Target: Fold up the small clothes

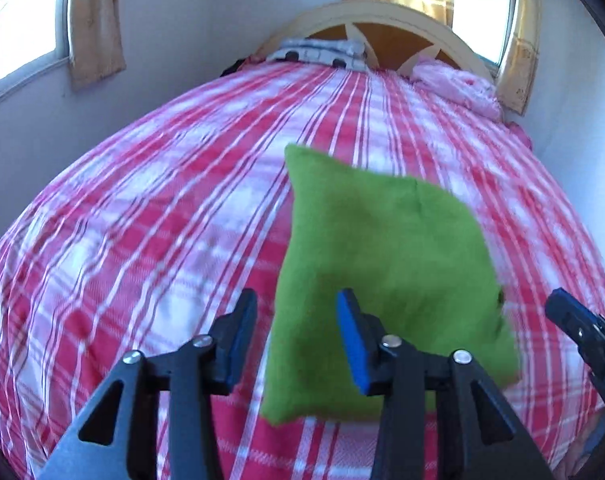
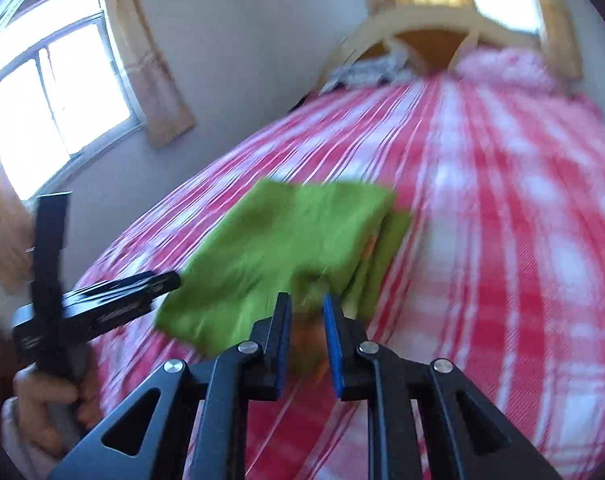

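A: Nearest the lens, the left gripper [image 1: 298, 320] has its 2 fingers spread wide, holding nothing; its right pad sits over the green cloth [image 1: 382, 280], its left pad over the checked bedspread [image 1: 142, 240].

B: And the right gripper [image 2: 307, 320]? Its fingers stand narrowly apart; the cloth's near edge lies right at the tips, but blur hides whether anything is pinched, so I cannot tell.

A: The green cloth lies mid-bed as a compact, layered rectangle; I judge the folding nearly done.

B: Agreed; only tidying edges seems left; pillows [image 1: 322, 54] sit well apart at the headboard [image 1: 386, 20].
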The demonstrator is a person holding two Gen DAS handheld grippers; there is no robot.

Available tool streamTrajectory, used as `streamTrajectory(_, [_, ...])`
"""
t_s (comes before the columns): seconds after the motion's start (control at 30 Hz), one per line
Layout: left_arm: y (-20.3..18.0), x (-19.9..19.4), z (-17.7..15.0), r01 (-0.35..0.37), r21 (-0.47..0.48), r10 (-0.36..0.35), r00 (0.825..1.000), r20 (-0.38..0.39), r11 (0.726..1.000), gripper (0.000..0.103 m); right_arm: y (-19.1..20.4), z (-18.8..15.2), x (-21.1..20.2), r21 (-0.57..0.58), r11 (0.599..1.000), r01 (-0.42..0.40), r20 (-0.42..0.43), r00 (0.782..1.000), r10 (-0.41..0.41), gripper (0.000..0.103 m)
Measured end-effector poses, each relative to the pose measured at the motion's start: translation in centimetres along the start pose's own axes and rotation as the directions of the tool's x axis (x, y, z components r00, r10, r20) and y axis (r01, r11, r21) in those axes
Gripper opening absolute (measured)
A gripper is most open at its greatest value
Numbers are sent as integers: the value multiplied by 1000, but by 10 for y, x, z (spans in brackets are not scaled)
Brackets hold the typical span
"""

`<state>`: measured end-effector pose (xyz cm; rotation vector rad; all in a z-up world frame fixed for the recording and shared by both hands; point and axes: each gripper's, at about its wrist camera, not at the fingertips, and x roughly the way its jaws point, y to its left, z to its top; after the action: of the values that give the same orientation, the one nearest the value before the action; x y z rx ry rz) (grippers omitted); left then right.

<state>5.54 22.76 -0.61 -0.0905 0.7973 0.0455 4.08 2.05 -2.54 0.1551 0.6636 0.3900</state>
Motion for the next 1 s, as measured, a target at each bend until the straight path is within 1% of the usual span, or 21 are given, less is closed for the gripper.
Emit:
streamTrajectory(0.03, [1,0,9,-4,-2,4,1000,17,1000,54,1,5,-1,-4,1000,22,19,1000,-22,17])
streamTrajectory(0.1, [4,1,23,-15,-12,16,999,44,1000,70,-9,18,-7,7,999,44,50,998,-44,17])
streamTrajectory(0.17, [2,9,39,19,-7,-19,998,61,1000,72,-20,30,-4,24,999,46,63,997,-48,17])
streamTrajectory(0.23, [-6,28,57,58,4,-58,997,52,998,72,-28,48,17,27,1000,4,41,999,-5,17])
streamTrajectory(0.27, [-9,39,63,65,-1,-65,997,45,998,72,-32,47,24,28,1000,-14,32,999,13,17])
streamTrajectory(0.3, [-11,53,69,69,-13,-69,997,30,998,72,-36,58,44,35,998,-57,1,998,57,17])
streamTrajectory(0.37, [-14,82,75,71,-42,-72,997,-26,997,72,-41,66,72,37,997,-73,-46,996,75,17])
streamTrajectory(0.43, [-11,113,74,54,-87,-63,993,-99,995,72,-40,72,107,16,995,-100,-116,988,102,17])
streamTrajectory(0.47, [-9,125,72,47,-107,-61,990,-129,993,72,-40,71,125,7,995,-95,-159,983,95,17])
streamTrajectory(0.5, [-6,136,70,47,-127,-67,986,-155,991,72,-41,67,147,-17,999,-40,-219,975,35,17])
streamTrajectory(0.53, [-2,147,66,58,-156,-87,980,-182,986,72,-43,62,163,-30,1000,-3,-263,965,-5,17])
streamTrajectory(0.6, [5,158,62,79,-211,-123,971,-206,974,75,-49,61,176,-8,1000,4,-226,974,-5,17])
streamTrajectory(0.63, [6,161,63,85,-228,-133,970,-204,970,75,-51,64,181,2,1000,15,-225,974,-14,17])
streamTrajectory(0.7, [2,164,67,71,-208,-118,968,-220,975,77,-49,72,186,-2,999,41,-219,975,-41,16])
streamTrajectory(0.77, [-3,166,71,61,-169,-103,962,-252,984,78,-44,78,192,-11,998,65,-228,971,-66,17])
streamTrajectory(0.83, [-3,160,73,53,-151,-94,954,-283,987,78,-38,84,188,-27,996,86,-263,960,-90,17])
streamTrajectory(0.87, [-1,150,73,49,-138,-86,957,-277,989,78,-34,86,182,-38,994,98,-278,955,-104,17])
streamTrajectory(0.9, [0,138,71,38,-118,-68,963,-260,992,78,-30,87,168,-45,992,121,-267,955,-129,17])
streamTrajectory(0.93, [0,123,67,20,-90,-40,972,-233,996,77,-28,86,155,-44,989,140,-234,961,-147,18])
streamTrajectory(0.97, [-2,111,63,9,-65,-23,976,-215,998,77,-25,84,137,-39,990,138,-192,971,-143,18])
streamTrajectory(1.0, [-6,97,56,8,-31,-14,981,-194,999,77,-20,80,118,-26,993,117,-156,980,-119,19])
